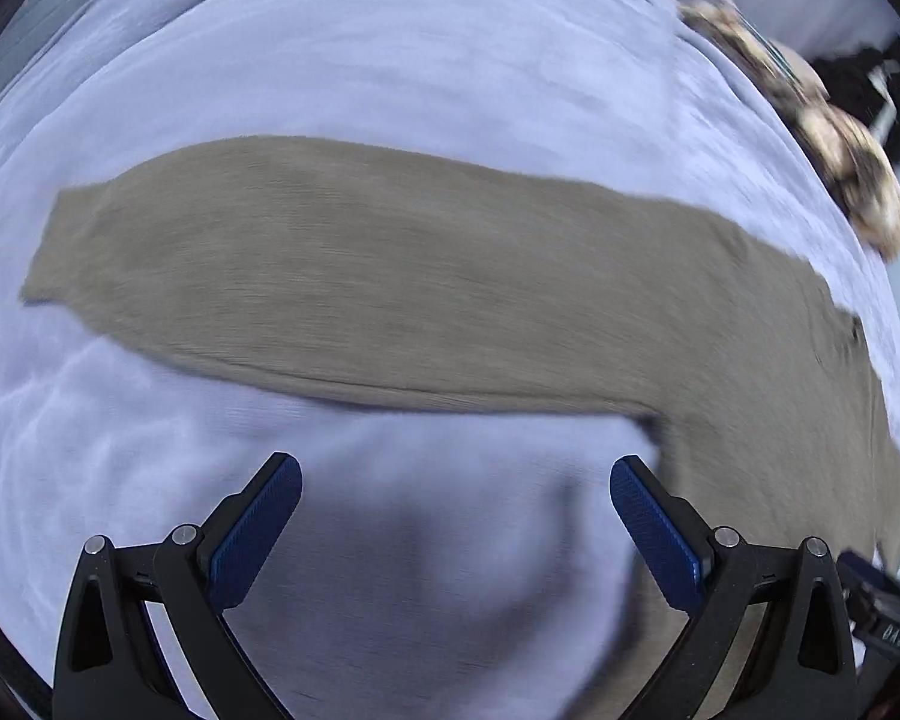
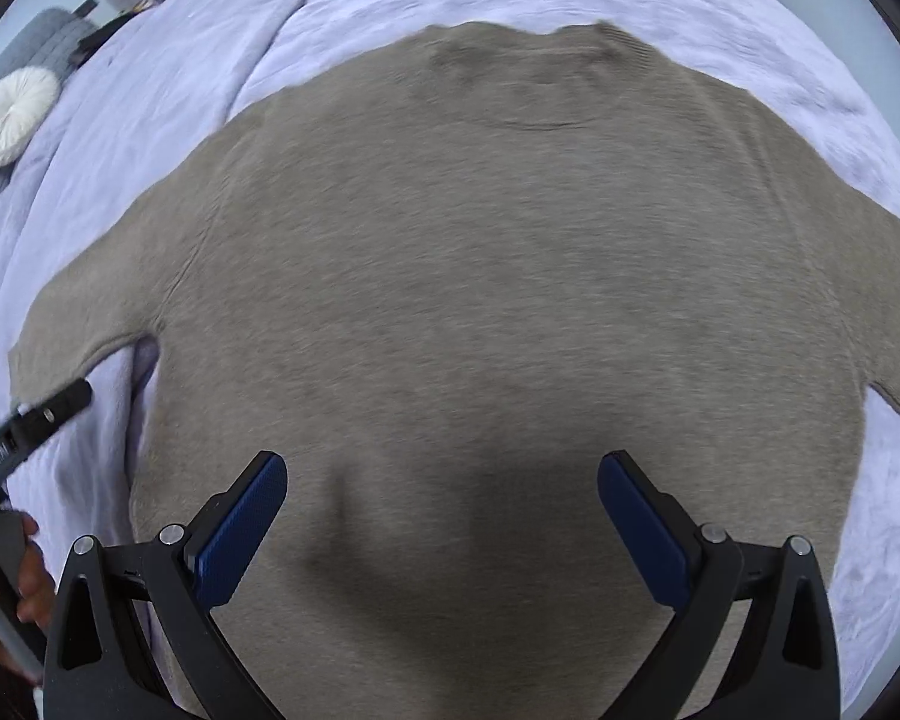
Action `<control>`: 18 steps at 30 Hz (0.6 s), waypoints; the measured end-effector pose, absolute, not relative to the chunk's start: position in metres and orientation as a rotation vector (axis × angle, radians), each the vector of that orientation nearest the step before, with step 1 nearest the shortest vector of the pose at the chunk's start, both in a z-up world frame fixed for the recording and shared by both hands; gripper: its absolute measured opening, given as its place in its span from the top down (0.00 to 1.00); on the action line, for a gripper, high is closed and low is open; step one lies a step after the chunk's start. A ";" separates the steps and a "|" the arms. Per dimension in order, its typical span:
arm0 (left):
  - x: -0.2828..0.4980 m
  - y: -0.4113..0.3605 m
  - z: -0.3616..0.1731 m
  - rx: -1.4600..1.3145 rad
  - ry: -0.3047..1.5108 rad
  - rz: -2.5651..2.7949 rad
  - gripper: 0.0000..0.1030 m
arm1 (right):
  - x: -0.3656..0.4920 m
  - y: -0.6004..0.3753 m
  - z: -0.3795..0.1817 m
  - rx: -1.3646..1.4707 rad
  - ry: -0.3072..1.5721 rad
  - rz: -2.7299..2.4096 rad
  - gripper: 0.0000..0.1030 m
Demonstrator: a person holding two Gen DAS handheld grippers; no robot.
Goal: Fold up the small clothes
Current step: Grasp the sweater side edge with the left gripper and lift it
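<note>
A taupe knit sweater point(image 2: 480, 300) lies flat on a lavender bedspread point(image 2: 222, 60), neck at the far side. Its left sleeve point(image 1: 360, 276) stretches out sideways across the left wrist view. My left gripper point(image 1: 456, 480) is open and empty, hovering over the bedspread just below that sleeve, near the armpit. My right gripper point(image 2: 441, 474) is open and empty above the lower middle of the sweater's body. The left gripper also shows in the right wrist view point(image 2: 54, 408) at the left edge, beside the sleeve.
A round white cushion point(image 2: 12, 117) rests on a grey headboard or chair at the far left. A beige fluffy thing point(image 1: 834, 138) lies at the bed's far edge. A hand point(image 2: 24, 588) holds the left gripper's handle.
</note>
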State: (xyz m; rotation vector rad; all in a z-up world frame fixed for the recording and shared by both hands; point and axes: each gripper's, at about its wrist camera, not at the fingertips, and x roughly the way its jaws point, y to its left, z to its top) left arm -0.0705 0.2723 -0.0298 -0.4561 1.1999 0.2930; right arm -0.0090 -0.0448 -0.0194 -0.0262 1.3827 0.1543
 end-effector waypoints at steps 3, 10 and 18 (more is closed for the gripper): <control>-0.088 0.327 -0.039 -0.576 1.133 0.376 0.00 | -0.014 -0.023 -0.019 -0.060 1.391 0.192 0.00; -0.084 0.384 -0.070 -0.886 0.992 0.350 0.00 | -0.012 0.020 -0.027 -0.110 1.416 0.220 0.00; -0.066 0.381 -0.062 -0.971 0.881 0.333 0.81 | -0.011 0.045 -0.029 -0.104 1.460 0.270 0.00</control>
